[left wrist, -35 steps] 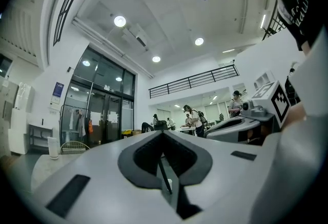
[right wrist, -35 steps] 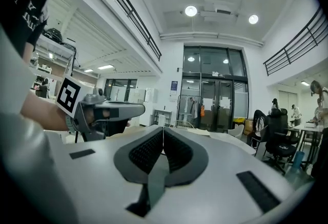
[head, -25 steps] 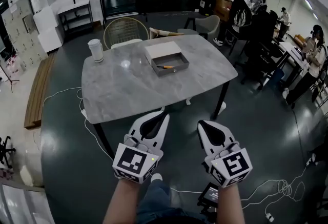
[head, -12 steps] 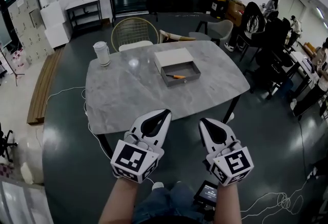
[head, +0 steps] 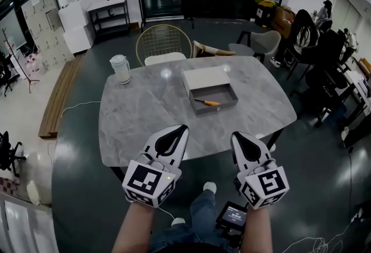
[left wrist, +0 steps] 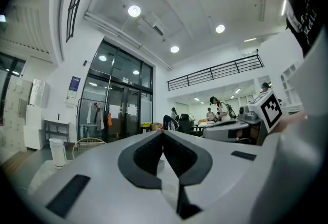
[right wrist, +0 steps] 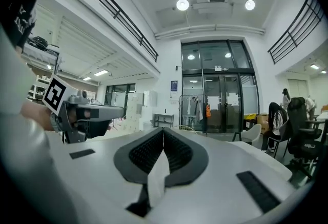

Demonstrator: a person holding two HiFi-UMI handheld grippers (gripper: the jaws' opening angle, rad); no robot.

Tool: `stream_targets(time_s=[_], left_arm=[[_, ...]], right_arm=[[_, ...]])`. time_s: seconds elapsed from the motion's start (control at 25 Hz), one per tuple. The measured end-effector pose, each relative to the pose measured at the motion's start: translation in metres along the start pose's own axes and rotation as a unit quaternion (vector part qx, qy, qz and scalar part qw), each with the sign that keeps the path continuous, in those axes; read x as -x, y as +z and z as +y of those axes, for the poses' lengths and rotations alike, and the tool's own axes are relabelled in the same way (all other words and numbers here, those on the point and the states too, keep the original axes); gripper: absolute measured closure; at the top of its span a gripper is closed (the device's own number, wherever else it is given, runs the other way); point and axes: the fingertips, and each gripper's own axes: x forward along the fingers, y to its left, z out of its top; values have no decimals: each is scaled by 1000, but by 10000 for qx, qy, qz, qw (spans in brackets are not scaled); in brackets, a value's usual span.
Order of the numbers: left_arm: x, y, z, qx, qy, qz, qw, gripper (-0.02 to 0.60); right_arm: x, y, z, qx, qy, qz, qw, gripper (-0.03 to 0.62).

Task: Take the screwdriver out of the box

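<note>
An orange-handled screwdriver [head: 207,102] lies inside a shallow grey box [head: 215,99] on the right half of the marble table [head: 145,118]; the box's pale lid [head: 206,78] rests against its far side. Both grippers hang at the near edge of the table, well short of the box. My left gripper [head: 183,128] is shut, its tips meeting with nothing between them, and my right gripper [head: 236,135] is shut and empty too. In the left gripper view the jaws meet at a point [left wrist: 163,131]; the right gripper view shows the same [right wrist: 163,129].
A white jug [head: 120,69] stands at the table's far left corner. A wire-backed chair [head: 163,43] sits behind the table and several people work at desks on the right [head: 324,32]. Cables trail on the dark floor [head: 75,108].
The whole view has closed in on the table: table and box sit lower and nearer. Both grippers now overlap the table's near edge, still shut.
</note>
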Motion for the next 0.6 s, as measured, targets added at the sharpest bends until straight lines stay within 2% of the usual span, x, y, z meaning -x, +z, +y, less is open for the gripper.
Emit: stream_targets(time_s=[0.28,0.48,0.6], left_arm=[[-97,-7,36,-68,421,170,9989,568],[-146,-11,59,-279,678,293,9969,569],[-164,-15,72,-270,923,329,9948,568]], right_arm=[[-71,-5,-81,48,346,138,9993,568],[-120,-8,-119,116,665,130,9976,568],[-145,-11,-135,262,973,190,9947,568]])
